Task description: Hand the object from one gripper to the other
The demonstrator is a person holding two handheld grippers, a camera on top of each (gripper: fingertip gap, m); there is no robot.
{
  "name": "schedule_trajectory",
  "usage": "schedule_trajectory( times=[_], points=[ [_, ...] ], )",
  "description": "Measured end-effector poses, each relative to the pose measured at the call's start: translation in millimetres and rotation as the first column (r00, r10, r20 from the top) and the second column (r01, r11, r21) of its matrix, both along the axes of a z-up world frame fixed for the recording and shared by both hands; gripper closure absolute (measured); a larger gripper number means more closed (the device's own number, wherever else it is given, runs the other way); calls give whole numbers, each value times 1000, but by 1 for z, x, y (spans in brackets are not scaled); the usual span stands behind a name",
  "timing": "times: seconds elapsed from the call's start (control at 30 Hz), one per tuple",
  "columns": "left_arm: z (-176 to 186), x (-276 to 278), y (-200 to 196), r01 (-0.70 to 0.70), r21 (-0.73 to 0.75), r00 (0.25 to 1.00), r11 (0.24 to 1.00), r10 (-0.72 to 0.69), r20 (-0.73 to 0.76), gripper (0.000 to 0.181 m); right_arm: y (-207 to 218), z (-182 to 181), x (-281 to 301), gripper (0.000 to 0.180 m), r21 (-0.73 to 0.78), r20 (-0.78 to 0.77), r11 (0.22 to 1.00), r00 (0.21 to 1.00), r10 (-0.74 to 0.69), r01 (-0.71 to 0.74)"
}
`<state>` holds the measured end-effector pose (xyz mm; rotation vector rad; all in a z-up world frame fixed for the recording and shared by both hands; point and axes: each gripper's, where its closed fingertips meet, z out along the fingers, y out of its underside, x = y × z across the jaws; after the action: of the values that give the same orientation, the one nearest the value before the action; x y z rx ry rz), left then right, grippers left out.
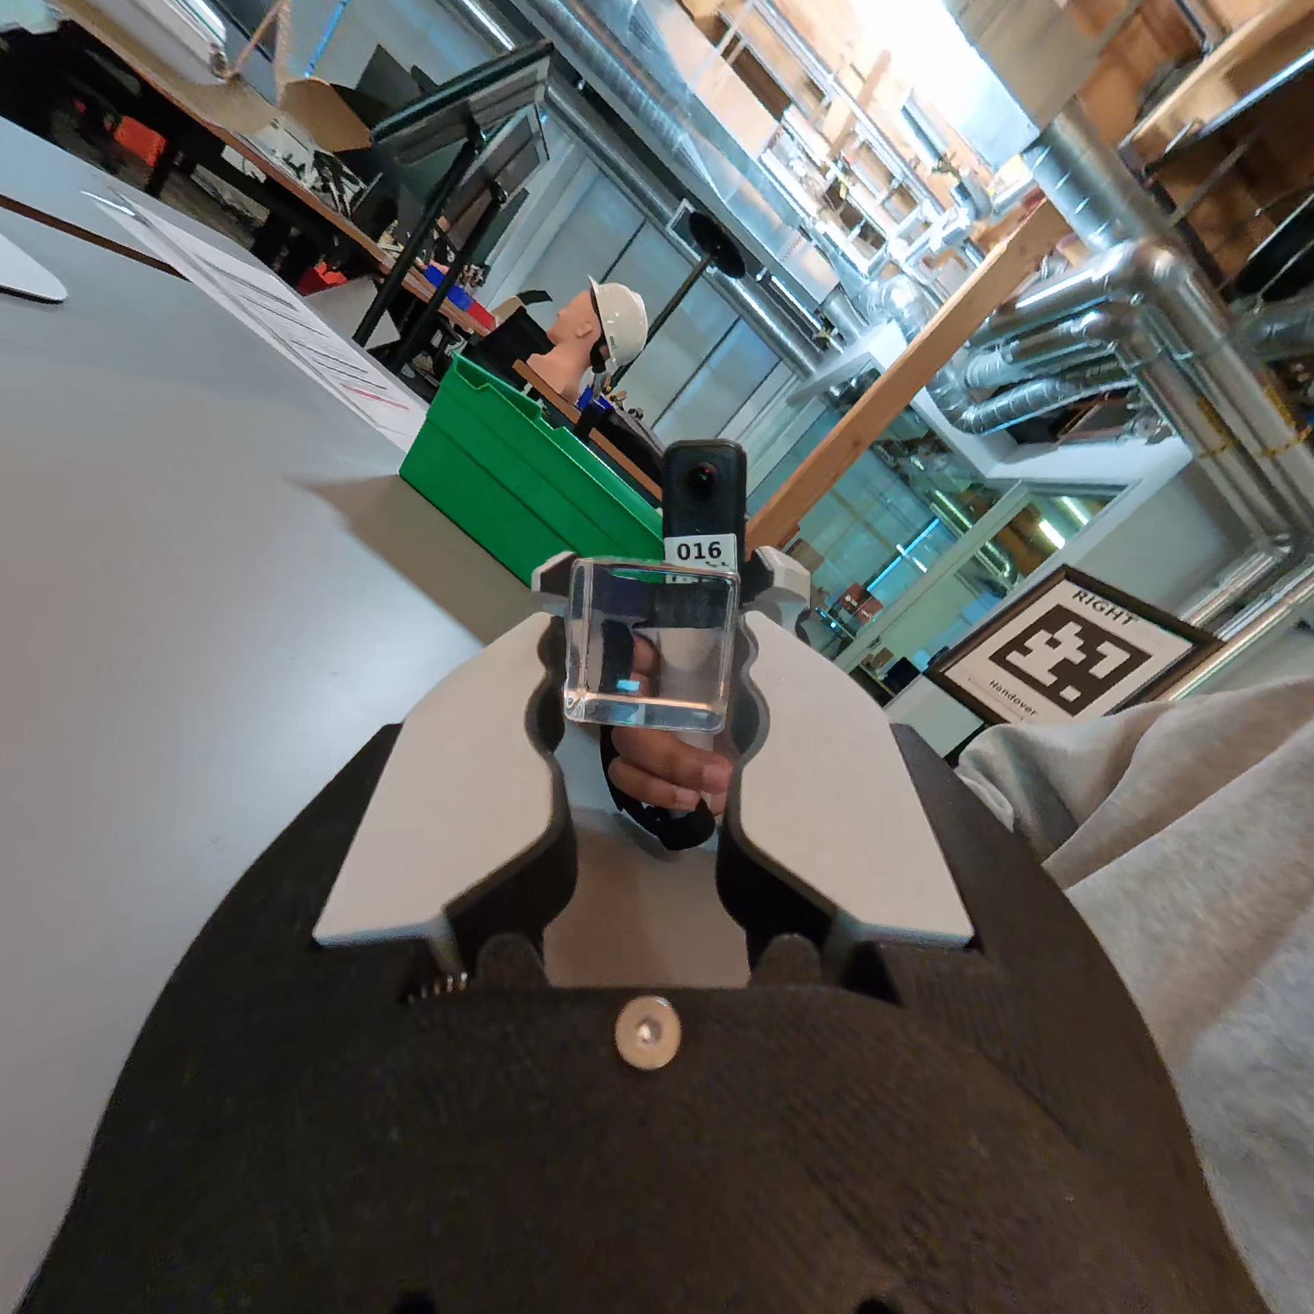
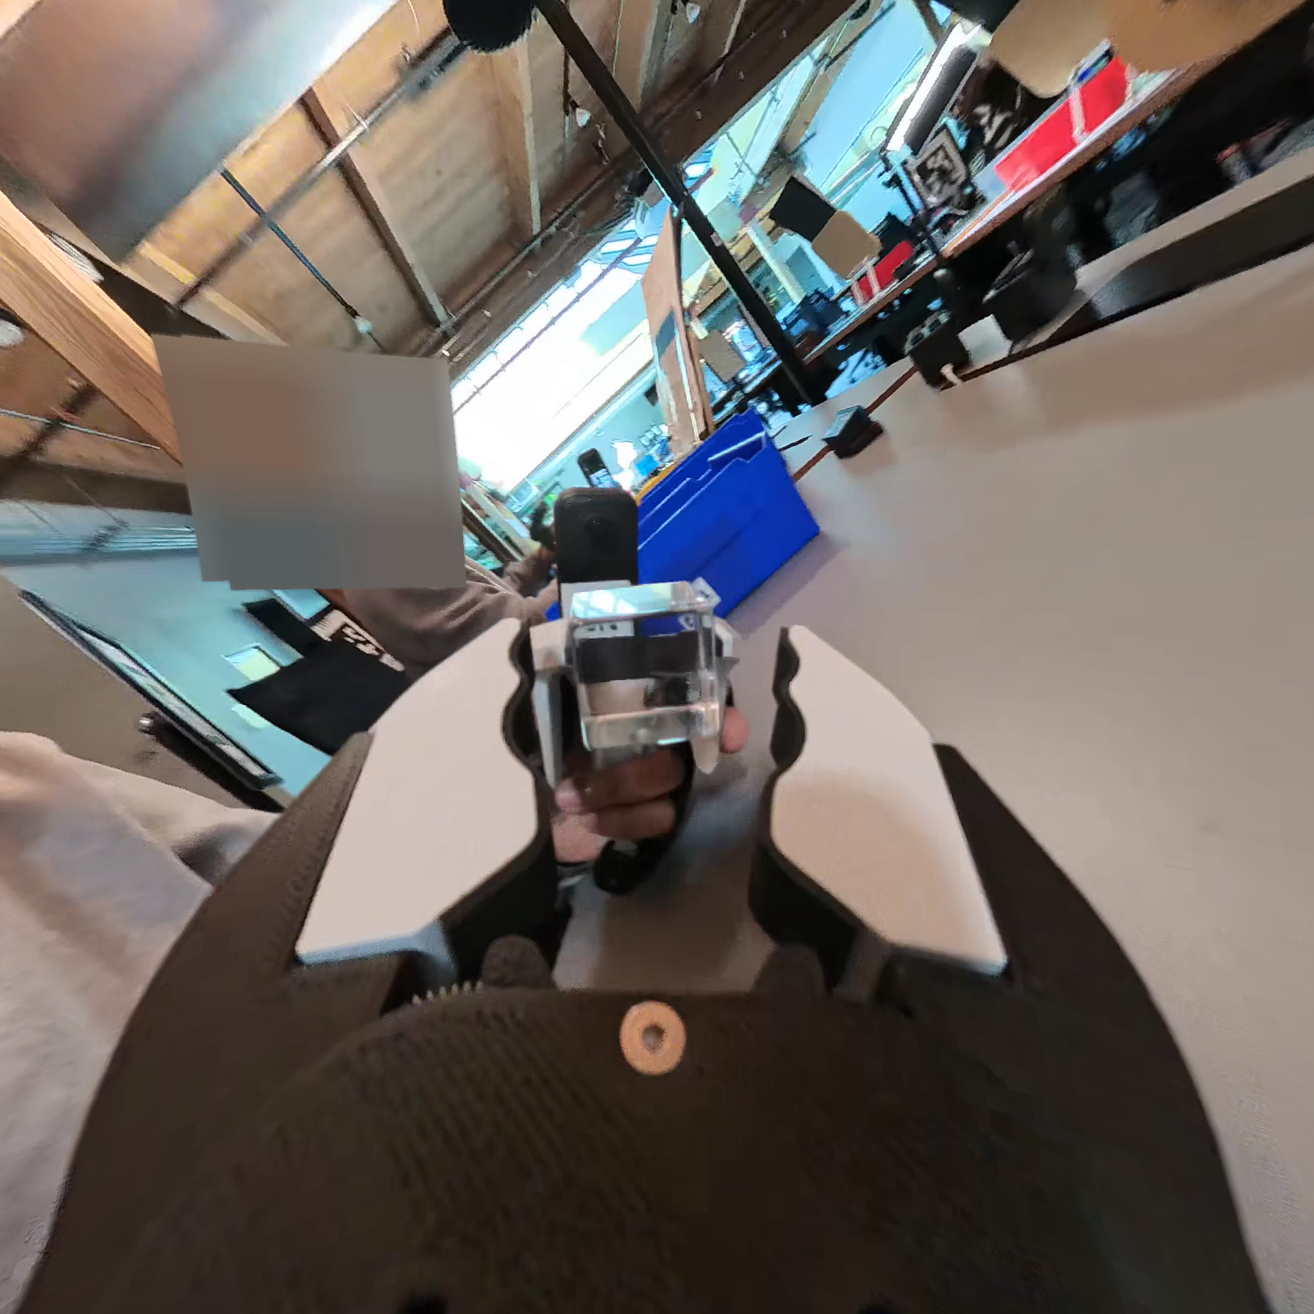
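A clear plastic cube (image 1: 650, 654) sits between the grey fingers of my left gripper (image 1: 647, 640), which is shut on its two sides and holds it above the table. My right gripper (image 1: 668, 579) faces it from the far side with its fingertips spread beside the cube. In the right wrist view my right gripper (image 2: 654, 640) is wide open, with gaps on both sides of the cube (image 2: 640, 668). The left gripper (image 2: 633, 704) clamps the cube there, with a hand on its handle behind.
A grey table (image 1: 142, 569) lies below. A green bin (image 1: 526, 469) and a printed sheet (image 1: 270, 306) are on it. A blue bin (image 2: 718, 512) stands on the table (image 2: 1066, 569). A framed marker board (image 1: 1066, 654) stands to the right, and a grey sleeve (image 1: 1173, 889) lies close by. My left and right fingertips are right by each other.
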<state>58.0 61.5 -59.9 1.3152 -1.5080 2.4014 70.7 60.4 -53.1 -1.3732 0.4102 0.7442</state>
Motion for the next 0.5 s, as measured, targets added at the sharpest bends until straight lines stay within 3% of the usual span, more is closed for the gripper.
schedule_trajectory(
  times=[0.23, 0.5],
  points=[
    [-6, -1, -10, 17, 55, 1000, 998, -17, -5, 136, 3, -7, -10, 136, -50, 64, 998, 997, 51, -48],
    [-5, 0, -11, 7, 45, 1000, 999, -7, -3, 136, 1, -7, -9, 136, -69, 56, 996, 997, 59, -55]
  ],
)
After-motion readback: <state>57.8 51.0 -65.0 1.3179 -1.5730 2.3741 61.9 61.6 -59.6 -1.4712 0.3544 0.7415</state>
